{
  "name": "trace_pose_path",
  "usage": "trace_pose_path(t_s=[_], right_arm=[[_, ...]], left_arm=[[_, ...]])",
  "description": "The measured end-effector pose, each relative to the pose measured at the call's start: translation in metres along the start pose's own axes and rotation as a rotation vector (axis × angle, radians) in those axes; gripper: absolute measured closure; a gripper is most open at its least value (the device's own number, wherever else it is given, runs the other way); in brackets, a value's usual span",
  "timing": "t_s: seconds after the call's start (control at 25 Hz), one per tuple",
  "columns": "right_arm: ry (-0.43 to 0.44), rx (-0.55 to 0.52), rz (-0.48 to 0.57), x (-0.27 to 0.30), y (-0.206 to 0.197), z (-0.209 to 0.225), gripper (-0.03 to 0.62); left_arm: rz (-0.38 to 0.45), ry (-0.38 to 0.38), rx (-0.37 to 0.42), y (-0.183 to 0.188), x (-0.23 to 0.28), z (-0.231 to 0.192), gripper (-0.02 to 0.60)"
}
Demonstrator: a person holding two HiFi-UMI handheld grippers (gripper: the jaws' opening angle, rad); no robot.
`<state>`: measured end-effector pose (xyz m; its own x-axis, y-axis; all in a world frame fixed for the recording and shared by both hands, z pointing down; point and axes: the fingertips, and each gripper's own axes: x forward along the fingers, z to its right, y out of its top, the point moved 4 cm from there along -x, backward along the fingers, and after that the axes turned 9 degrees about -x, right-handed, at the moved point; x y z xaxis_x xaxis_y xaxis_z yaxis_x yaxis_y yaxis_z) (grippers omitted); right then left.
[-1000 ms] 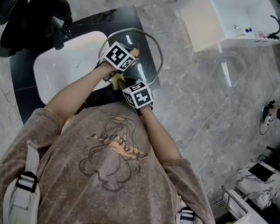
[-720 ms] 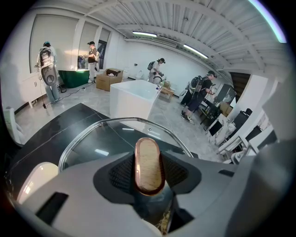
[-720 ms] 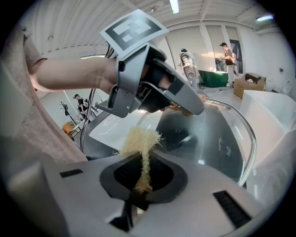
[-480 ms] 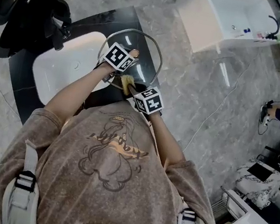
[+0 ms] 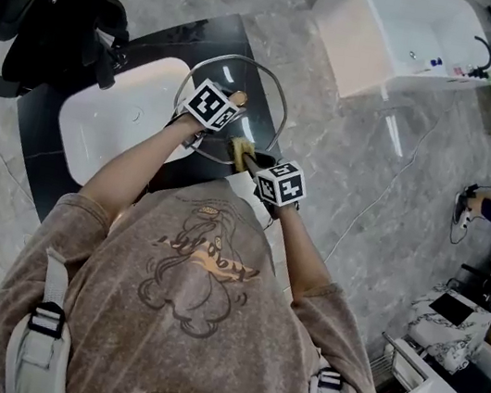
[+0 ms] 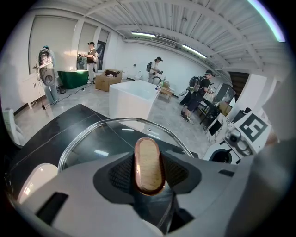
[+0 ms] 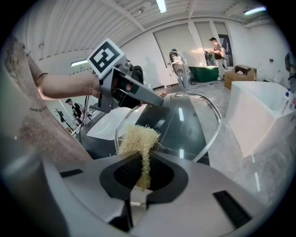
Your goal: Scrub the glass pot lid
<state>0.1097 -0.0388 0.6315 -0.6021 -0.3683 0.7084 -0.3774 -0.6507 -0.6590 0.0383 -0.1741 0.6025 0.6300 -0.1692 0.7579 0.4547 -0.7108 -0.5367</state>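
The glass pot lid [image 5: 261, 86], round with a metal rim, is held tilted over the black counter. My left gripper [image 5: 225, 106] is shut on its oblong wooden knob [image 6: 149, 165], which stands upright between the jaws, with the glass [image 6: 111, 139] spreading beyond. My right gripper [image 5: 252, 160] is shut on a yellow fibrous scrubber [image 7: 138, 140]. The scrubber's free end lies against the lid's near edge [image 7: 185, 121]. The left gripper [image 7: 133, 91] shows in the right gripper view, above the lid.
A white sink basin [image 5: 113, 120] is sunk into the black counter [image 5: 38, 173] to the left of the lid. A white cabinet [image 5: 398, 25] stands on the grey floor beyond. A black chair [image 5: 58, 7] is at the far left. Several people stand far off.
My right gripper has slid to the right along the lid's near edge, taking the scrubber with it. The left gripper and the lid have barely moved.
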Motion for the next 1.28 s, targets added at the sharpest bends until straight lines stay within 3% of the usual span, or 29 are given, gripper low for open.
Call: trace_pose_path(t_s=[0.24,0.44,1.28], right_arm=[[-0.031,0.032,-0.006,-0.015,-0.002,0.028,0.554],[-0.112,0.075,-0.003,-0.028,-0.002,0.064,0.553],[-0.207,0.022,-0.108,-0.017,0.045,0.142,0.553]], left_arm=[[0.001,0.008,0.010,0.000,0.000,0.002,0.394],[0.009,0.009,0.005,0.000,0.000,0.002,0.394],[0.013,-0.004,-0.003,-0.001,0.001,0.001,0.394]])
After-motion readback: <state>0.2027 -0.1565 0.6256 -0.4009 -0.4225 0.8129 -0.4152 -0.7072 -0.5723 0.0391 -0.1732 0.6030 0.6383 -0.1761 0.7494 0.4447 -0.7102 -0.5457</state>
